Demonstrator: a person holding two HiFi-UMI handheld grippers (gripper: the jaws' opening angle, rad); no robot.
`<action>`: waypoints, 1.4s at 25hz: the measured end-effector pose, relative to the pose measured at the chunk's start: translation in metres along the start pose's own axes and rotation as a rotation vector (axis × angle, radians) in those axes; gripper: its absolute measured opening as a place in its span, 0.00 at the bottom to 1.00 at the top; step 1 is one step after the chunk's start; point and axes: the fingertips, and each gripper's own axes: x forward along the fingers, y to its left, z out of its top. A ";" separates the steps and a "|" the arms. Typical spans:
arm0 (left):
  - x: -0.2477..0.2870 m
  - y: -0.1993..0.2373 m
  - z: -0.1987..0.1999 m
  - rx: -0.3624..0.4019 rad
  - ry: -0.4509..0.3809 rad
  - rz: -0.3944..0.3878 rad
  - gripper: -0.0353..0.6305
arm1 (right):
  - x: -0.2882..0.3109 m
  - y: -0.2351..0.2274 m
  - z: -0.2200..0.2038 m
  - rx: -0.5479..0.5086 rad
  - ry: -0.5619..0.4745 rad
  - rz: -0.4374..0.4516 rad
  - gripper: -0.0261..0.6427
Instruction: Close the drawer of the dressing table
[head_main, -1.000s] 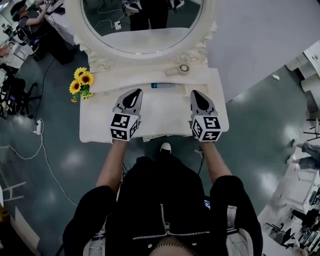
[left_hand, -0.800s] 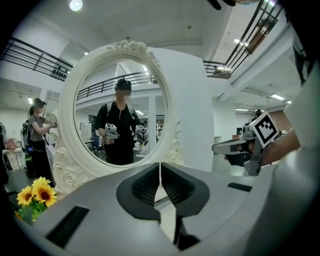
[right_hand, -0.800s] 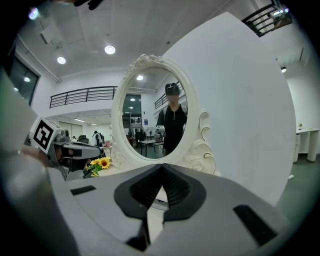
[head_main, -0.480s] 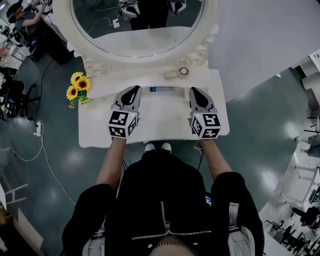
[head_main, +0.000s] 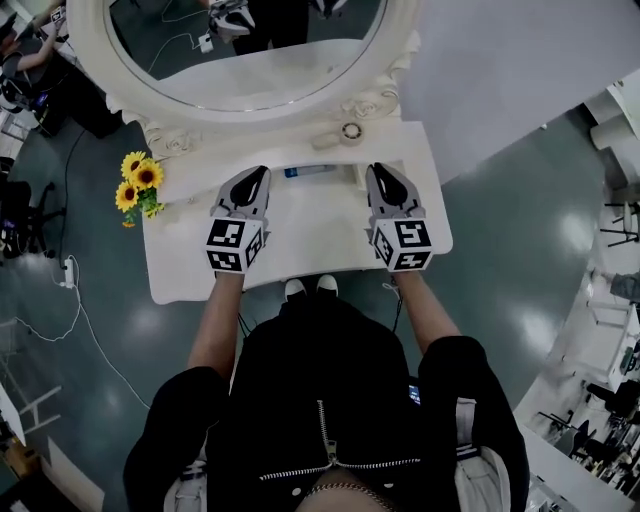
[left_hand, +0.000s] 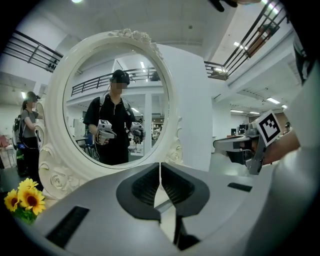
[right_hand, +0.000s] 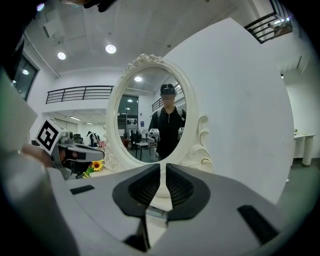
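Left tongs (head_main: 256, 174) farther forward, seemingly level.

floor (head_main: 520, 300): glossy grey-green | wall panel (head_main: 500, 70): white | ceiling lights (right_hand: 110, 48): round | balcony railing (right_hand: 75, 93): dark

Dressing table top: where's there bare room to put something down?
Bare: the tabletop between the left claw and the right claw, whose jaws are opening on nothing; the left front corner, in front of the sunflowers. Crowded: the back, with a tube and a ring under the mirror.
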 end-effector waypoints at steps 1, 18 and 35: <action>0.002 -0.001 -0.001 -0.002 0.002 -0.006 0.09 | -0.002 -0.001 -0.001 0.000 -0.001 -0.004 0.09; 0.020 -0.021 -0.019 -0.012 0.050 -0.072 0.09 | -0.022 -0.044 -0.075 0.058 0.155 -0.108 0.22; 0.014 -0.011 -0.060 -0.037 0.152 -0.030 0.09 | -0.018 -0.074 -0.202 0.142 0.424 -0.166 0.30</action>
